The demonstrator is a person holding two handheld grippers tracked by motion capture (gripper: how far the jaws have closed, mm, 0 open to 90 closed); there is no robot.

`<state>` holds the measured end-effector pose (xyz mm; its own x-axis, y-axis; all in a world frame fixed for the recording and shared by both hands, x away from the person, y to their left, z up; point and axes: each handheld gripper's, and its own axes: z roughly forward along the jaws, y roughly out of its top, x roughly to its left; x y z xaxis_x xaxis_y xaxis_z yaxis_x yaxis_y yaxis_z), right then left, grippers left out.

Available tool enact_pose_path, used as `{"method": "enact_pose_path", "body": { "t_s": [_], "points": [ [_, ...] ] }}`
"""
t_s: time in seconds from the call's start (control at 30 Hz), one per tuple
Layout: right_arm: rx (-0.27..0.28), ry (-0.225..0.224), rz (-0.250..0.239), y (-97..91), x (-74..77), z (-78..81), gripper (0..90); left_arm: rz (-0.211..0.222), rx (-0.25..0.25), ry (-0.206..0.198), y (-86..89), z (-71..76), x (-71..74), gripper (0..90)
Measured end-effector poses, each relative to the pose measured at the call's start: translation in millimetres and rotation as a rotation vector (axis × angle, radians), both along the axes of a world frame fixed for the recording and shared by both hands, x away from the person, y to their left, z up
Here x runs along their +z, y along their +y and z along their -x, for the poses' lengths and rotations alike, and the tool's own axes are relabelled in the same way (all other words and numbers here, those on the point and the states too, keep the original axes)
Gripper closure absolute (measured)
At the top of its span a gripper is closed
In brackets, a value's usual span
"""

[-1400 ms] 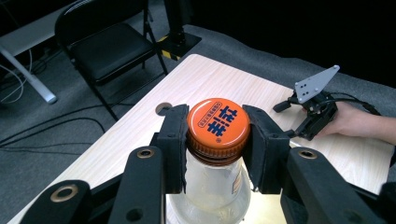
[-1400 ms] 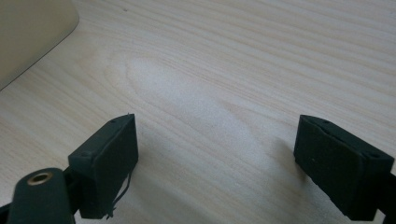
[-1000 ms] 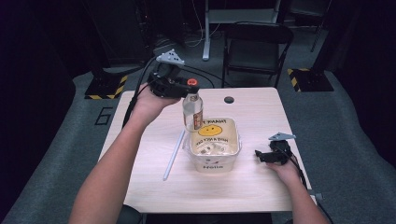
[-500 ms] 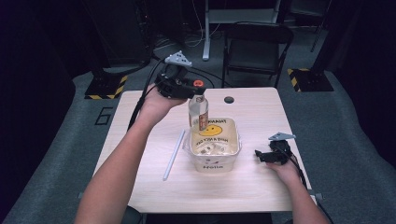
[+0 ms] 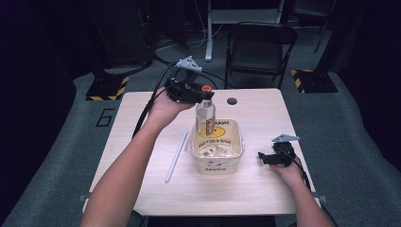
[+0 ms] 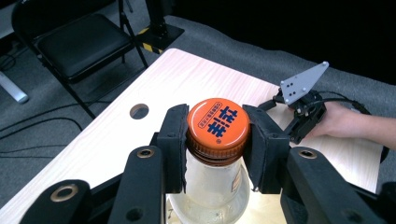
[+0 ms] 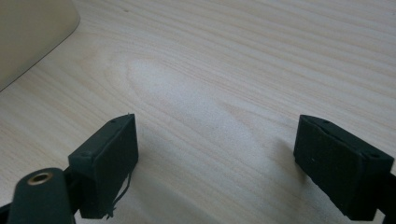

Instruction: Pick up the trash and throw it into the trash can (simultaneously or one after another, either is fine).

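Observation:
A clear plastic bottle [image 5: 205,113] with an orange cap [image 6: 217,122] hangs upright over the far side of a white tub [image 5: 236,150]. My left gripper [image 5: 201,94] is shut on the bottle's neck just under the cap, one black pad on each side [image 6: 217,140]. The bottle's lower part reaches down to the tub's rim, in front of the yellow smiley label inside [image 5: 218,128]. My right gripper [image 5: 261,157] rests low on the table right of the tub, open with only bare wood between its pads [image 7: 217,163].
A white straw [image 5: 176,156] lies on the wooden table [image 5: 142,189] left of the tub. A round cable hole [image 5: 231,100] sits near the far edge. A black folding chair [image 5: 260,47] stands beyond the table. Small white packets lie in the tub.
My left gripper has carried the bottle rightward and a little down, from left of the tub to over its far rim. The right gripper has kept still.

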<state>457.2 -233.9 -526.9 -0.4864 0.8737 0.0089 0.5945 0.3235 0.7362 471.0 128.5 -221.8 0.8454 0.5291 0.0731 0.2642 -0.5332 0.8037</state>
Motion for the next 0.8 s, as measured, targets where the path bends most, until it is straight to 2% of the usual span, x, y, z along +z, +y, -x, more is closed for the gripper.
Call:
{"method": "enact_pose_path", "body": {
  "t_s": [0.13,0.27,0.47,0.63,0.8],
  "points": [
    [0.001,0.000,0.000,0.0,0.0,-0.1,12.9,-0.008,-0.005,-0.001,-2.7,-0.7,-5.3,62.9],
    [0.001,0.000,0.000,0.0,0.0,-0.1,12.9,0.003,-0.001,0.019,-2.2,-2.9,-11.9,62.8],
    [0.002,0.000,0.000,-0.1,0.0,-0.2,12.9,-0.028,0.002,0.017,-5.5,-4.6,-23.3,62.9],
    [0.001,0.001,-0.001,0.0,0.0,-0.1,13.0,-0.002,0.009,0.036,-3.1,-6.1,-34.5,62.8],
    [0.001,0.001,-0.001,0.0,0.0,-0.1,13.0,-0.012,0.014,0.048,-1.1,-7.5,-47.6,62.8]
  ]
}}
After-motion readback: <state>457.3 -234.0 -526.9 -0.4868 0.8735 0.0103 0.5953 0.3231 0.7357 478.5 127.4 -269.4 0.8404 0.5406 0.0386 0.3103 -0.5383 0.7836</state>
